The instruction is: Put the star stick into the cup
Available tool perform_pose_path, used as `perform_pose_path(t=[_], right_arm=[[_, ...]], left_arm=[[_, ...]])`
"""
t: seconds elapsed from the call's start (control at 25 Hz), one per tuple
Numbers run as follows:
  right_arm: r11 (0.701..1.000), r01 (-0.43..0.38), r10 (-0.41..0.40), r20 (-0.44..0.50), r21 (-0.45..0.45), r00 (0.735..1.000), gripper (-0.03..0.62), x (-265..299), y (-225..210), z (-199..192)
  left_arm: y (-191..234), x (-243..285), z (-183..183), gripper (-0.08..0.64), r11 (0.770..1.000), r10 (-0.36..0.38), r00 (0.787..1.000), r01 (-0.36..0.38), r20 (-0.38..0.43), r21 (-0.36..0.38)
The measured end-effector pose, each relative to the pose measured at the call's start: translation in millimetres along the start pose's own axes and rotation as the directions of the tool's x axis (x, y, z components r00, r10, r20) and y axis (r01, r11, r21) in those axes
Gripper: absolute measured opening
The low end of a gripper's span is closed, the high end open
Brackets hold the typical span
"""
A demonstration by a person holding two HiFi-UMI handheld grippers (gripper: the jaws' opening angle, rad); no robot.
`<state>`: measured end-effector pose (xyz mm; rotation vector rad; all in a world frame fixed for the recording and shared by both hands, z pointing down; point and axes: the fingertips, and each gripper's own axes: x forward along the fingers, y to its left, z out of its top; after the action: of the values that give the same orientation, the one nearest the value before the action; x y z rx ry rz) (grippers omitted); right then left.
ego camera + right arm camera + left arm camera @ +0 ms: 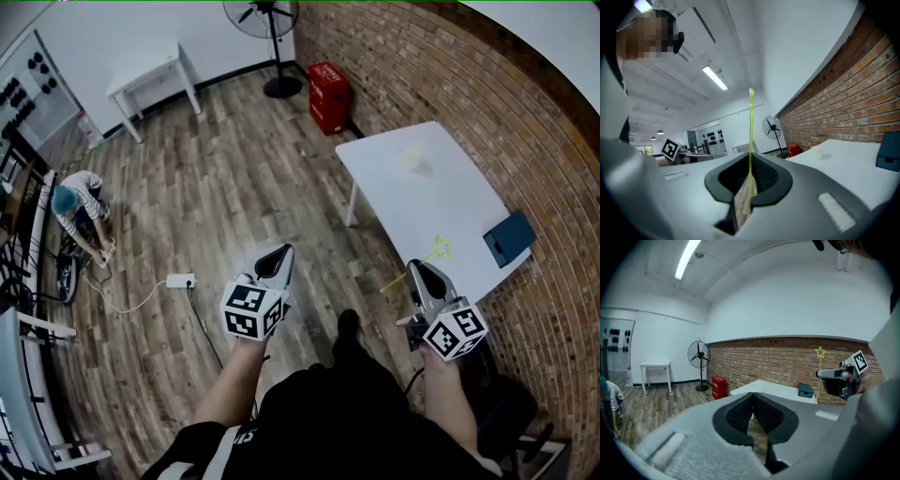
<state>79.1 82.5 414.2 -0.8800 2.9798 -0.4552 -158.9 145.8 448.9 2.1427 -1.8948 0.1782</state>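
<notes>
While the left hand-held gripper (272, 265) hangs closed and empty, the right hand-held gripper (418, 272) pinches the thin, light, probably bendy star stick (441, 247) low on its shaft, well apart from the cup (413, 159) on the worktop (459, 211)

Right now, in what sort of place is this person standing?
Probably a large studio or workshop room indoors. It has a long brick wall, a wood floor, a plain white table and a standing fan.
</notes>
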Motion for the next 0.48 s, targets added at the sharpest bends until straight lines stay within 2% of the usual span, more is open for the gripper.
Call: perform_pose_path(t=[0.48], right_arm=[[0.997,-0.061,0.061,-0.003,0.054,0.998,0.015,114,-112,31]], left_arm=[[33,137,50,0.006,1.0,0.017,1.0,-0.018,-0.014,-0.019]])
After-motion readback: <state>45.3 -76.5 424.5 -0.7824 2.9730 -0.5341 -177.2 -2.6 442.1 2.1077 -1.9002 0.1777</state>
